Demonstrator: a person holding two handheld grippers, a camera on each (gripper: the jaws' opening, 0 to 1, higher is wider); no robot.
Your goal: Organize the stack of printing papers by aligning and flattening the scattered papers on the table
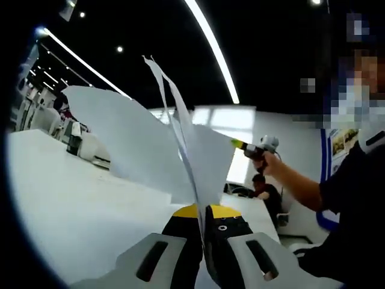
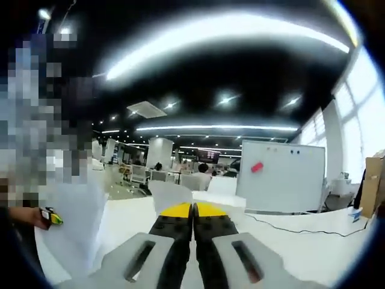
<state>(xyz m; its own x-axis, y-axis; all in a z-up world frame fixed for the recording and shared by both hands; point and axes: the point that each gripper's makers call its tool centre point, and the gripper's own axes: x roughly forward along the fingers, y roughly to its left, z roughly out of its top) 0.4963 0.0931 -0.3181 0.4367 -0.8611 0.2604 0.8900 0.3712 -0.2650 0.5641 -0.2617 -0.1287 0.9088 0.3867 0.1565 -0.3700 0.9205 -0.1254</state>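
Several white printing papers (image 1: 150,144) stand upright and fan out above the white table (image 1: 66,205). They rise from between the yellow-tipped jaws of my left gripper (image 1: 200,212), which is shut on their lower edge. In the left gripper view a hand holds my right gripper (image 1: 240,145) at the far right corner of one sheet. In the right gripper view my right gripper (image 2: 194,209) is shut, with a paper corner (image 2: 170,194) sticking out just past its tips. The large sheet (image 2: 75,232) hangs at the left there, beside the left gripper (image 2: 52,217).
A person in dark clothes (image 1: 355,198) stands at the right of the table. A whiteboard (image 2: 280,174) stands behind the table, a cable (image 2: 289,229) lies on the tabletop and a cardboard box (image 2: 373,186) sits at the far right. Dark small objects (image 1: 75,141) stand at the table's far left.
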